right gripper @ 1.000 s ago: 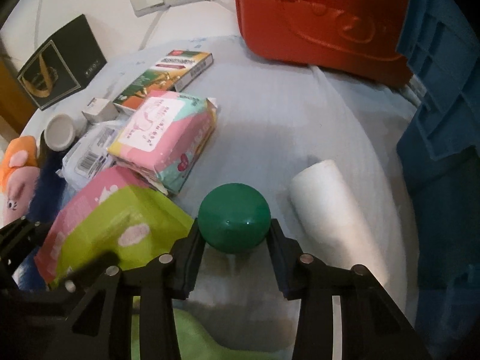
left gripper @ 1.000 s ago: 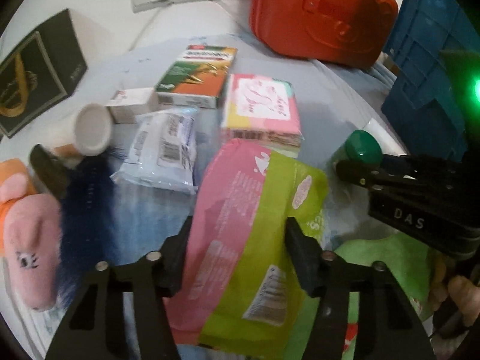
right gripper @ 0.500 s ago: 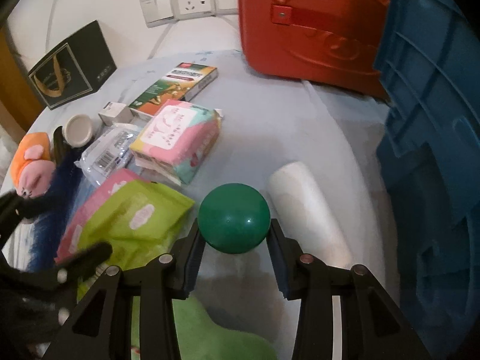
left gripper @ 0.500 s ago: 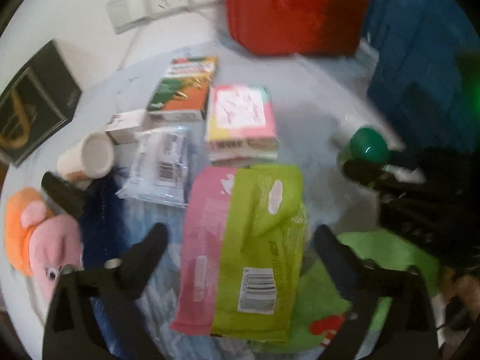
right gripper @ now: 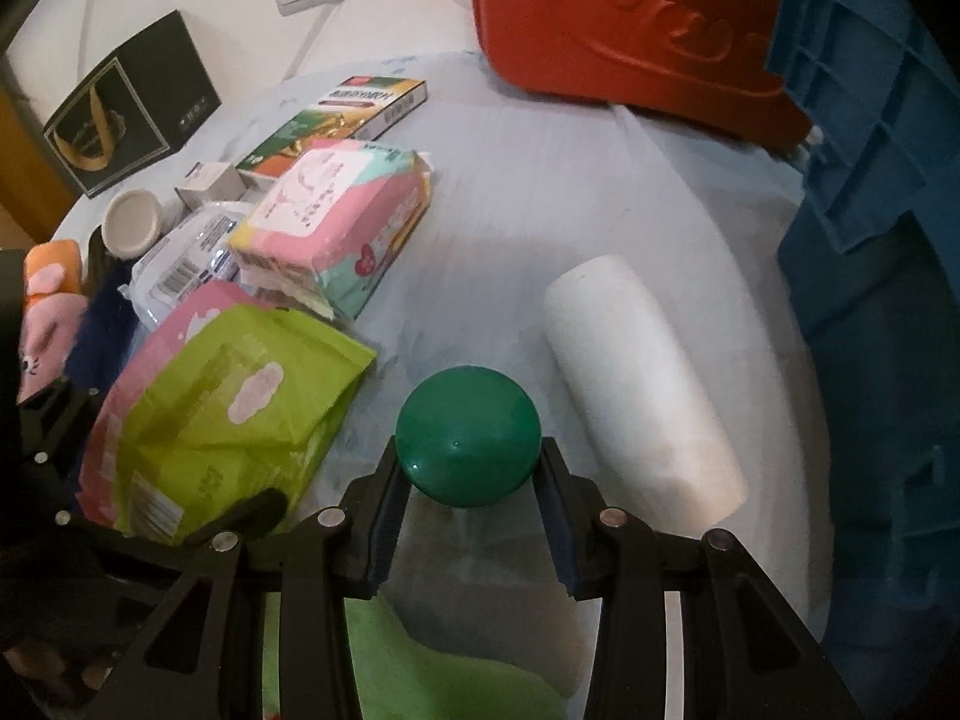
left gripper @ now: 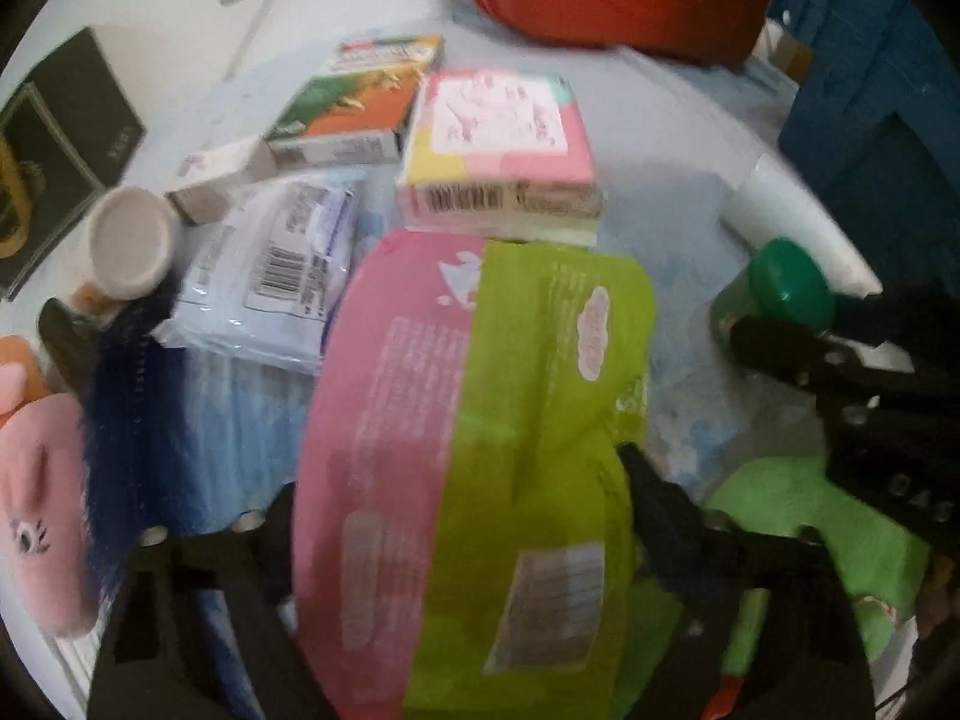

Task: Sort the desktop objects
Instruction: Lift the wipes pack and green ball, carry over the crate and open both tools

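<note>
Clutter surrounds the pink-and-green packet [left gripper: 480, 450], the landmark here, on the pale surface [right gripper: 540, 192]. Just behind the packet lies a pink tissue pack [left gripper: 498, 144], overlapping its far edge in the left wrist view. Behind that pack sits a green-and-orange box [left gripper: 354, 102]. To the packet's left lie a clear wrapped pack with a barcode [left gripper: 276, 276], a white cup [left gripper: 129, 246] on its side, a dark blue furry item [left gripper: 129, 420] and a pink plush toy [left gripper: 36, 510]. To its right lie a white roll [right gripper: 642, 384] and a green cloth [left gripper: 828, 534]. A red case [right gripper: 630, 18] and a blue crate [right gripper: 870, 150] stand well behind.

The left tool [left gripper: 456, 510] points steeply down. Its jaws straddle the packet's near end and are closing; pad contact cannot be told through the blur. The right tool [right gripper: 471, 480], right of the packet, also points steeply down and grips a green-capped container [right gripper: 468, 444] by its cap.
</note>
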